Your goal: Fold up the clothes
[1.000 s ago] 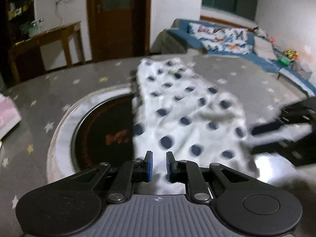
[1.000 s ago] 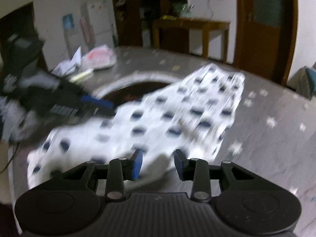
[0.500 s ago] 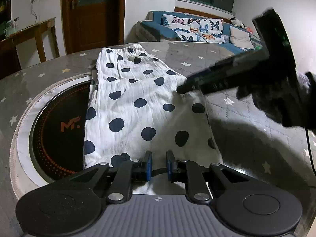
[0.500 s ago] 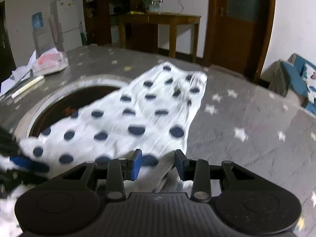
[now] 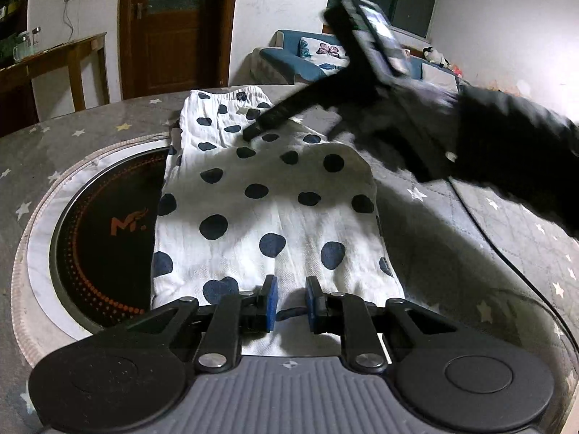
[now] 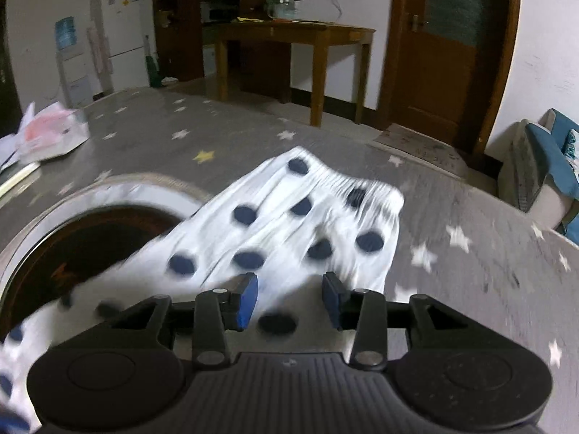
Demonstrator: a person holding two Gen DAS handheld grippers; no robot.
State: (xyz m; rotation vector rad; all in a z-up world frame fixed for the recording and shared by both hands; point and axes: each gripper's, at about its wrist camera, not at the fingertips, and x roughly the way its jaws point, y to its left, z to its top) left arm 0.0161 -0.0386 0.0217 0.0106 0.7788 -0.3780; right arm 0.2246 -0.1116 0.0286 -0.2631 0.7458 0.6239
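A white garment with dark blue dots [image 5: 267,209] lies folded on the grey star-print table, its gathered waistband at the far end [image 6: 343,184]. My left gripper [image 5: 291,298] sits low at the garment's near edge. Its blue pads stand narrowly apart with a fold of the cloth pinched between them. My right gripper [image 6: 289,300] hovers over the far half, near the waistband. Its jaws are opening, and the cloth lies below them, not pressed. In the left wrist view the right gripper [image 5: 255,131] reaches in from the right, held by a person's dark sleeve [image 5: 524,144].
A round black cooktop [image 5: 105,238] is set into the table [image 5: 470,253], and the garment's left edge overlaps it. A thin cable [image 5: 506,264] runs across the table at the right. A pink-and-white bag [image 6: 50,133] lies far left. A wooden side table [image 6: 296,32] and a sofa [image 5: 289,61] stand beyond.
The right gripper swept from the garment's near end to its far waistband, and its jaws widened. The cloth, blurred and moving before, now lies flat. The left gripper stayed at the near edge.
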